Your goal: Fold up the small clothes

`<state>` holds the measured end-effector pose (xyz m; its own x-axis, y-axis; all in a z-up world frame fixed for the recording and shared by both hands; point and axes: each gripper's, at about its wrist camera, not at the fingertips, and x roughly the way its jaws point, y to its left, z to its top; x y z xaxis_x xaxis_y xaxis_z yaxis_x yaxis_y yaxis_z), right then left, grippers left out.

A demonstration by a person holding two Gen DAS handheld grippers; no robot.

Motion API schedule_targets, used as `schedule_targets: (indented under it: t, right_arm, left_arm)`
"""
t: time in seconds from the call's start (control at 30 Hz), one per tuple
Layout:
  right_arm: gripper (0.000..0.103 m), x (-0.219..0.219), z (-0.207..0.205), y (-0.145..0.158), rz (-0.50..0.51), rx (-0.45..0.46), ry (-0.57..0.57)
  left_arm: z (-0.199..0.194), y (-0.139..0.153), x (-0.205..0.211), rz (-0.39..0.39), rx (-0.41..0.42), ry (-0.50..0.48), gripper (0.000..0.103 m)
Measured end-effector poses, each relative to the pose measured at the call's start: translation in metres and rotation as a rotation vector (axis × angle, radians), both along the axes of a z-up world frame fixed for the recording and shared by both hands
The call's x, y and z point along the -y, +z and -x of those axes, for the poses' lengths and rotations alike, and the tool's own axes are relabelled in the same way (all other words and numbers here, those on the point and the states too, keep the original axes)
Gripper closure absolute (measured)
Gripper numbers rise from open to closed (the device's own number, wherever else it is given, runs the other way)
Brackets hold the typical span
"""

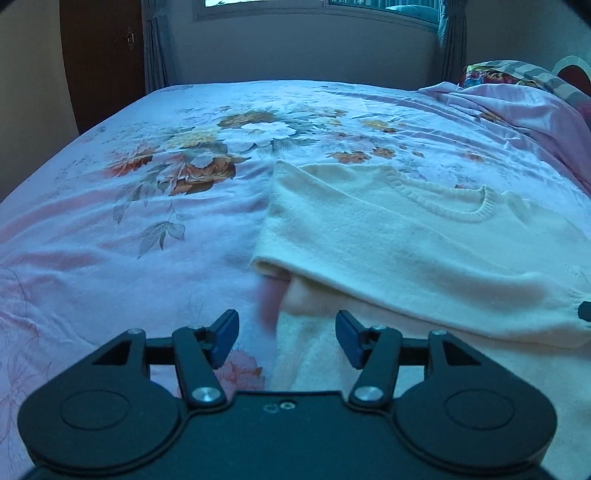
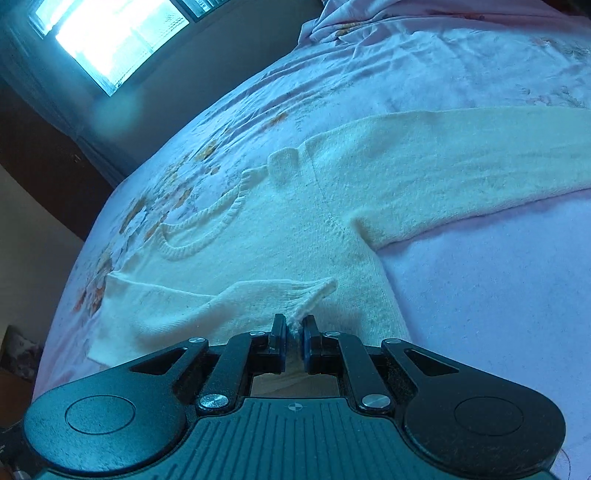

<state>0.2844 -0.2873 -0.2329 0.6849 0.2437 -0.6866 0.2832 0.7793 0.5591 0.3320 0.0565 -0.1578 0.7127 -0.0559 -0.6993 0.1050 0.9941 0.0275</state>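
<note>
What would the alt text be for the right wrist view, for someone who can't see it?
The right gripper pinches the ribbed cuff of a cream sweater, drawing that sleeve across the body. The sweater lies on a floral bedsheet, its other sleeve stretched out to the right, with a bright window beyond.

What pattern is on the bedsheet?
Floral print on pale pink bedsheet; clearest in the left wrist view.

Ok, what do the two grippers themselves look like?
Both are matte black, with two round-lobed plates, silver screws and linkage arms ending in blue-padded fingers. The left gripper has a plain body; the right gripper has a ribbed top with a small crosshair mark. No cables visible.
</note>
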Motion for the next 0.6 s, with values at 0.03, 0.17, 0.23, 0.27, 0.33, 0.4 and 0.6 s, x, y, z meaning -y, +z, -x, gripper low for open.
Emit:
schedule_targets:
  t: [0.03,0.17,0.23,0.27,0.33,0.4,0.6]
  right_arm:
    - [0.097,-0.001,0.0,0.0,0.004,-0.001,0.005]
    - [0.096,0.005,-0.004,0.001,-0.06,0.011,0.0]
    - [0.096,0.008,-0.01,0.005,-0.061,0.014,0.007]
    - [0.096,0.007,-0.013,0.008,-0.053,0.02,0.023]
    - [0.096,0.006,-0.015,0.016,-0.048,0.048,0.048]
    - [0.096,0.006,-0.014,0.026,0.033,0.095,0.005]
    - [0.096,0.017,-0.007,0.003,0.102,-0.027,-0.062]
  left_arm:
    - [0.003,0.003,0.001,0.002,0.009,-0.004,0.042]
    - [0.005,0.011,0.007,0.026,0.021,-0.001,0.036]
    - [0.005,0.015,0.012,0.033,0.03,-0.009,0.036]
    - [0.004,0.016,0.015,0.032,0.037,-0.013,0.036]
    - [0.003,0.018,0.02,0.036,0.044,-0.023,0.036]
    - [0.002,0.018,0.024,0.034,0.05,-0.022,0.036]
    - [0.002,0.008,0.03,0.026,0.026,-0.026,0.036]
